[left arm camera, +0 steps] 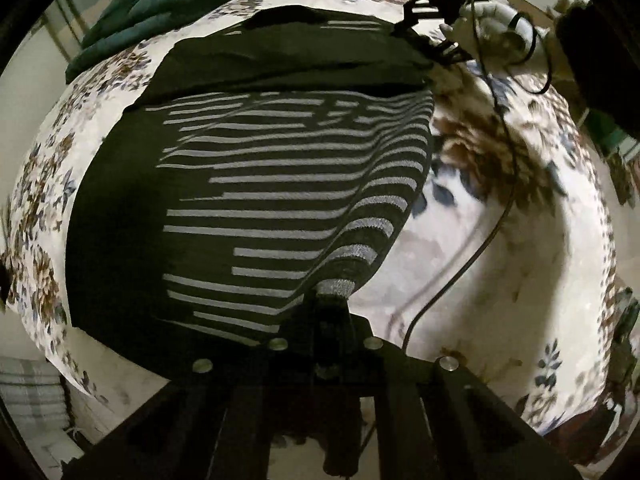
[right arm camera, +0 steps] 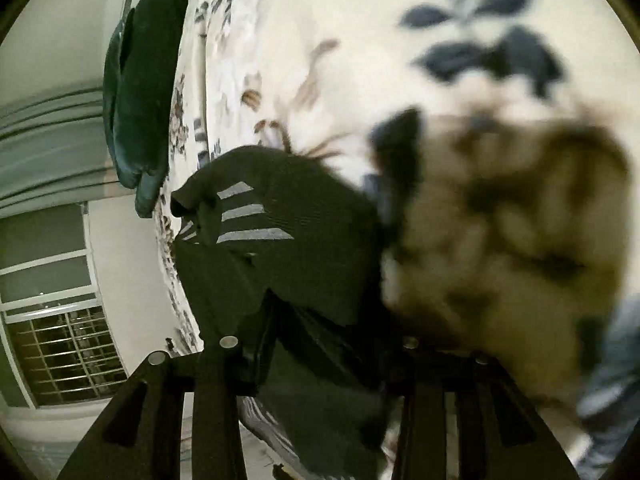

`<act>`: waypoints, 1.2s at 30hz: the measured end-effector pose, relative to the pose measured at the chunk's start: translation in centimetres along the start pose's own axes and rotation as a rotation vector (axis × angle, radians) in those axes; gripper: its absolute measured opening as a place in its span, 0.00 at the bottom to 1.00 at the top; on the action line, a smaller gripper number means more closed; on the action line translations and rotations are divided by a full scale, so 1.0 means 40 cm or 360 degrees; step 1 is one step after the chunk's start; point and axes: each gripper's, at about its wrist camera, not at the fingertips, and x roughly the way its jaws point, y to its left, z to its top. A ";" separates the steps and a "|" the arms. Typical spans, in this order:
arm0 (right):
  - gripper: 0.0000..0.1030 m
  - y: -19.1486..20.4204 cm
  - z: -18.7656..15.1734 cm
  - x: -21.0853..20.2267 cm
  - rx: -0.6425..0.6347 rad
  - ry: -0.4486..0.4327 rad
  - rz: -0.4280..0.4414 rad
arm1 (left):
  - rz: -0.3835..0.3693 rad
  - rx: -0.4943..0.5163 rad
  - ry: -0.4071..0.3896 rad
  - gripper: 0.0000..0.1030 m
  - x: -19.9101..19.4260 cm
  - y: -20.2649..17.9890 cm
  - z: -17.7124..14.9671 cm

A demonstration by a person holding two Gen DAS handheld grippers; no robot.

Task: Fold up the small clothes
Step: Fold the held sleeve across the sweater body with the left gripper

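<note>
My left gripper [left arm camera: 334, 294] is clamped on the near right hem of the black grey-striped garment [left arm camera: 256, 184], spread across the floral bedspread [left arm camera: 500, 208]. At its far right corner my right gripper [right arm camera: 316, 320] pinches black cloth. No readable writing.

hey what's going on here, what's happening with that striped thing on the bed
A person holding a gripper in each hand is folding a dark striped garment on a bed with a floral bedspread. The left gripper is shut on the garment's near edge, and the cloth rises in a ridge toward it. The right gripper is at the far corner, and in its own blurred view dark cloth sits between its fingers. A green pillow lies beyond.
</note>
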 end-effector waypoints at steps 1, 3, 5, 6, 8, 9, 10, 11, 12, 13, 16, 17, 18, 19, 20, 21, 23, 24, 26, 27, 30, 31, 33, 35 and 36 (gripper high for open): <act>0.31 0.014 -0.001 0.007 -0.0008 -0.0016 -0.0030 | -0.0002 -0.0011 -0.0001 0.05 -0.016 0.011 0.008; 0.14 0.046 -0.004 0.012 -0.0014 -0.0032 -0.0099 | -0.0006 -0.0035 -0.0011 0.05 -0.037 0.033 0.012; 0.13 0.092 -0.014 -0.004 -0.0049 -0.0064 -0.0181 | -0.0010 -0.0067 -0.0035 0.05 -0.058 0.061 0.015; 0.13 0.123 -0.019 -0.016 -0.0070 -0.0069 -0.0224 | -0.0012 -0.0088 -0.0045 0.05 -0.067 0.079 0.016; 0.13 0.186 -0.029 -0.039 -0.0123 -0.0069 -0.0277 | -0.0024 -0.0141 -0.0053 0.05 -0.084 0.124 0.020; 0.13 0.225 -0.035 -0.049 -0.0160 -0.0068 -0.0304 | -0.0028 -0.0170 -0.0055 0.05 -0.091 0.147 0.020; 0.13 0.284 -0.041 -0.054 -0.0210 -0.0066 -0.0331 | -0.0032 -0.0202 -0.0056 0.05 -0.099 0.176 0.023; 0.12 0.319 -0.047 -0.059 -0.0238 -0.0063 -0.0349 | -0.0039 -0.0238 -0.0056 0.05 -0.107 0.211 0.027; 0.12 0.370 -0.054 -0.056 -0.0273 -0.0059 -0.0377 | -0.0047 -0.0273 -0.0058 0.05 -0.113 0.242 0.030; 0.12 0.425 -0.063 -0.052 -0.0307 -0.0059 -0.0409 | -0.0057 -0.0304 -0.0058 0.05 -0.117 0.271 0.032; 0.12 0.571 -0.084 0.000 -0.0365 -0.0044 -0.0508 | -0.0109 -0.0419 -0.0056 0.05 -0.121 0.383 0.039; 0.12 0.619 -0.090 0.029 -0.0386 -0.0035 -0.0553 | -0.0121 -0.0453 -0.0053 0.05 -0.117 0.428 0.041; 0.12 0.668 -0.092 0.067 -0.0400 -0.0025 -0.0597 | -0.0125 -0.0476 -0.0052 0.05 -0.114 0.462 0.042; 0.12 0.704 -0.095 0.099 -0.0406 -0.0022 -0.0632 | -0.0134 -0.0509 -0.0052 0.05 -0.109 0.499 0.043; 0.12 0.752 -0.097 0.150 -0.0420 -0.0018 -0.0681 | -0.0146 -0.0552 -0.0048 0.05 -0.101 0.542 0.043; 0.12 0.788 -0.101 0.188 -0.0432 -0.0016 -0.0716 | -0.0158 -0.0594 -0.0038 0.05 -0.091 0.581 0.041; 0.12 0.863 -0.104 0.299 -0.0449 0.0002 -0.0787 | -0.0189 -0.0691 -0.0018 0.05 -0.068 0.664 0.032; 0.12 0.901 -0.108 0.365 -0.0465 0.0014 -0.0831 | -0.0200 -0.0729 -0.0012 0.05 -0.058 0.696 0.027; 0.12 0.950 -0.115 0.484 -0.0487 0.0031 -0.0896 | -0.0223 -0.0808 0.0006 0.05 -0.032 0.769 0.016; 0.12 0.971 -0.115 0.536 -0.0492 0.0034 -0.0923 | -0.0228 -0.0835 0.0013 0.05 -0.020 0.798 0.011; 0.12 1.013 -0.118 0.700 -0.0503 0.0054 -0.1028 | -0.0271 -0.0935 0.0062 0.05 0.044 0.893 -0.009; 0.12 1.017 -0.118 0.748 -0.0499 0.0072 -0.1061 | -0.0288 -0.0960 0.0078 0.05 0.063 0.912 -0.016; 0.15 1.007 -0.115 0.821 -0.0437 0.0110 -0.1086 | -0.0342 -0.1027 0.0150 0.08 0.124 0.963 -0.039; 0.27 0.999 -0.117 0.854 -0.0408 0.0132 -0.1043 | -0.0329 -0.1068 0.0231 0.11 0.177 1.009 -0.070; 0.34 0.997 -0.120 0.855 -0.0400 0.0140 -0.1013 | -0.0326 -0.1087 0.0261 0.12 0.191 1.027 -0.086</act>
